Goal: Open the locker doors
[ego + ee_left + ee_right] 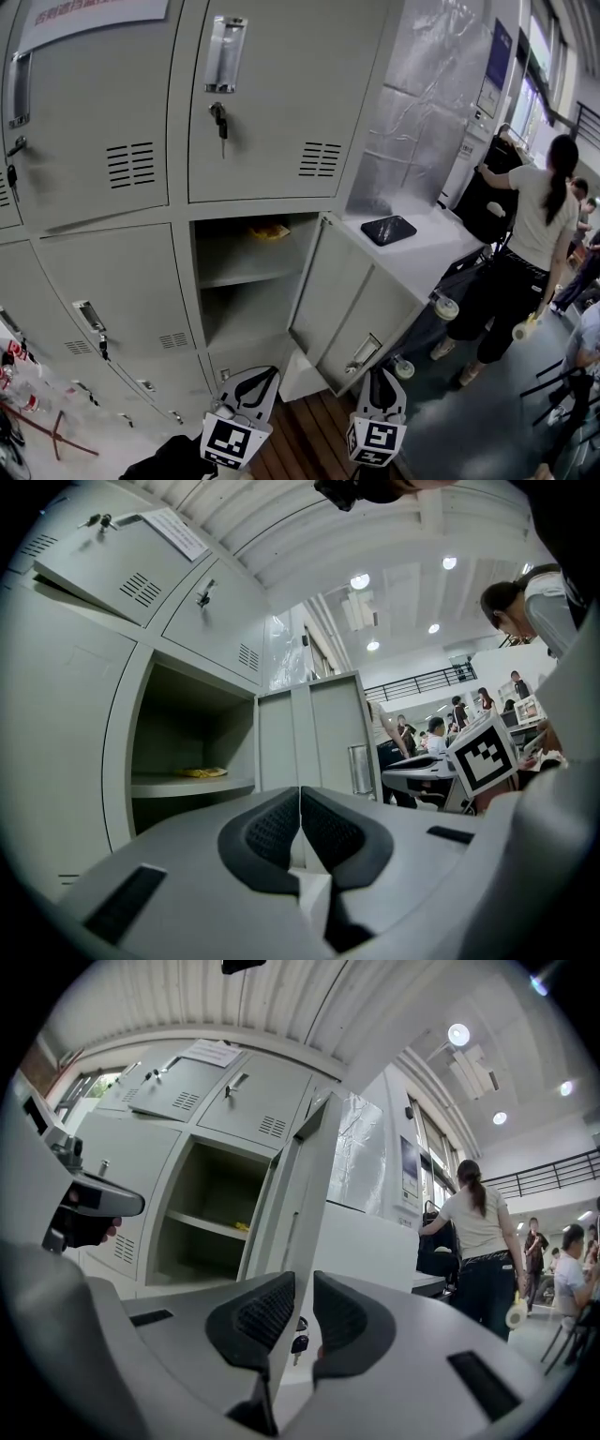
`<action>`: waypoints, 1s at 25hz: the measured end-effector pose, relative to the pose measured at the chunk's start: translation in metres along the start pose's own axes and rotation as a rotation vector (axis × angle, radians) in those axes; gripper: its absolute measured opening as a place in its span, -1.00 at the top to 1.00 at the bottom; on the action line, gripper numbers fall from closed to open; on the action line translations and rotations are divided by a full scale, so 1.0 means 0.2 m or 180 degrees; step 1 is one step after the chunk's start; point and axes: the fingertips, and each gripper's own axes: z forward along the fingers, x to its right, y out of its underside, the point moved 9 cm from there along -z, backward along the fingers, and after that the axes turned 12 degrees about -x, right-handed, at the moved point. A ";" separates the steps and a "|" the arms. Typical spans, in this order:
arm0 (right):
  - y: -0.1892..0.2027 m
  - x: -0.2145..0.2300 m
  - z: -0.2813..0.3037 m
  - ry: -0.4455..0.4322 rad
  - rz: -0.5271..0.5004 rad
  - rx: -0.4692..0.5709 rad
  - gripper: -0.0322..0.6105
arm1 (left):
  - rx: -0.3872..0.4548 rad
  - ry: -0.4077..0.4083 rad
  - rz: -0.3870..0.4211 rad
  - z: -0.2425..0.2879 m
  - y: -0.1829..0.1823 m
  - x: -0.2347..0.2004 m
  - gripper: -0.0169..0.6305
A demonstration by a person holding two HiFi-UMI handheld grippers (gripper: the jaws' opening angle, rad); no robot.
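The grey locker bank has one lower compartment standing open, its door swung out to the right. A yellow thing lies on its upper shelf. My left gripper hangs low in front of the opening; in the left gripper view its pads touch, shut on nothing. My right gripper sits just below the door's handle. In the right gripper view a narrow gap shows between the pads. The door's edge and a hanging key lie beyond the gap, not gripped.
The other doors are closed; the upper one has a key in its lock. A white counter with a black tray stands right of the lockers. A person stands beyond it, others further off. Wooden floor lies below.
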 end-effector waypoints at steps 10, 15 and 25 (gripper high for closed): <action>0.01 0.11 0.09 0.0093 0.0045 -0.0001 0.72 | -0.0036 0.0002 0.0031 0.08 -0.01 0.01 0.87; 0.01 0.13 0.10 0.0092 0.0044 -0.0009 0.71 | -0.0057 -0.0032 0.0026 0.10 0.01 0.00 0.87; -0.04 0.05 0.00 -0.0034 0.0055 0.0100 0.67 | -0.0020 -0.0115 0.0000 -0.01 0.00 -0.03 0.87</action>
